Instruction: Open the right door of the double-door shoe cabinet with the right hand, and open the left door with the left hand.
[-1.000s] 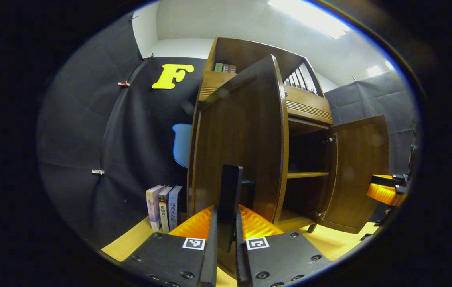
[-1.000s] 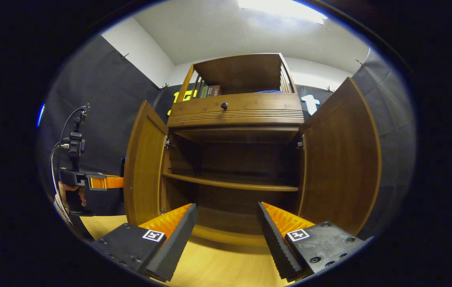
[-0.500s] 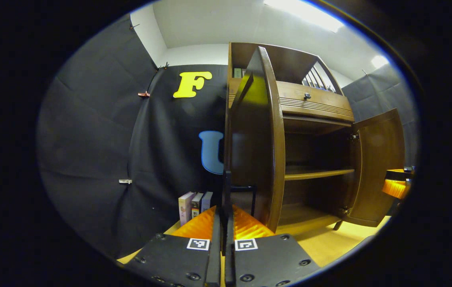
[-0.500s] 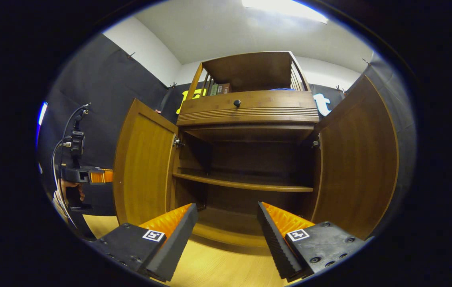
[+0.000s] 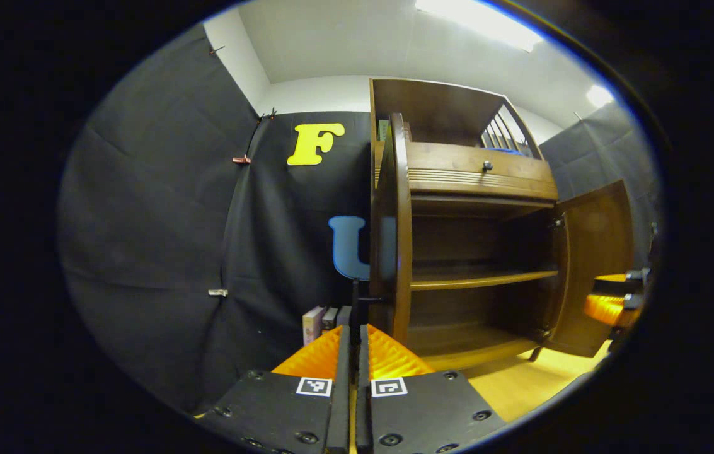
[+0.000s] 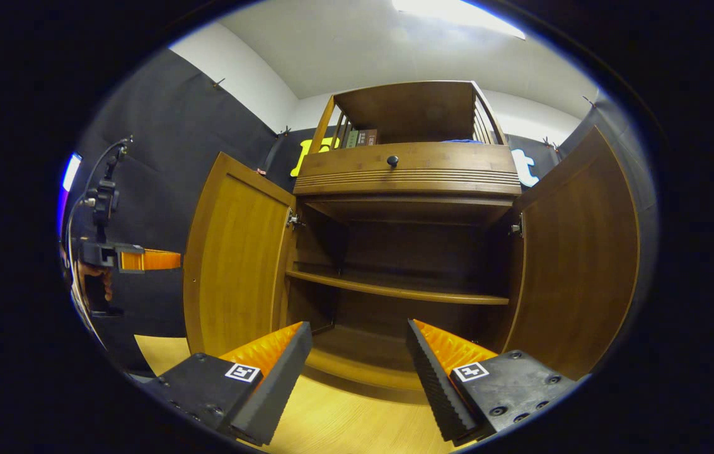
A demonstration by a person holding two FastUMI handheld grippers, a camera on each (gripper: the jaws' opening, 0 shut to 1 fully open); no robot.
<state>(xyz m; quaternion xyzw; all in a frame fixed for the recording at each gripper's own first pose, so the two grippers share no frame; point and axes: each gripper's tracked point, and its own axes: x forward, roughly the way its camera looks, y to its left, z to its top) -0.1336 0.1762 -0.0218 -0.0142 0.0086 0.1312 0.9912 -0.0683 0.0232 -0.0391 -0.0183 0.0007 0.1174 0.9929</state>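
The brown shoe cabinet (image 6: 407, 180) stands with both doors swung out, showing a shelf (image 6: 394, 291) inside. In the left gripper view the left door (image 5: 394, 221) is edge-on. My left gripper (image 5: 351, 331) is shut on its thin black handle (image 5: 357, 306), which stands up between the orange fingers. In the right gripper view that gripper (image 6: 171, 260) sits at the outer edge of the left door (image 6: 237, 265), held by a hand (image 6: 89, 280). My right gripper (image 6: 360, 353) is open with nothing in it, low in front of the cabinet, apart from the right door (image 6: 583, 252).
Several books (image 5: 322, 317) stand on the floor left of the cabinet. A drawer with a dark knob (image 6: 392, 161) sits above the doors, and more books (image 6: 360, 137) are on the top rack. Wooden floor (image 6: 344, 422) lies in front.
The left door has swung further open with my left gripper on its handle, going from angled to edge-on. The right gripper stayed open and shifted only slightly.
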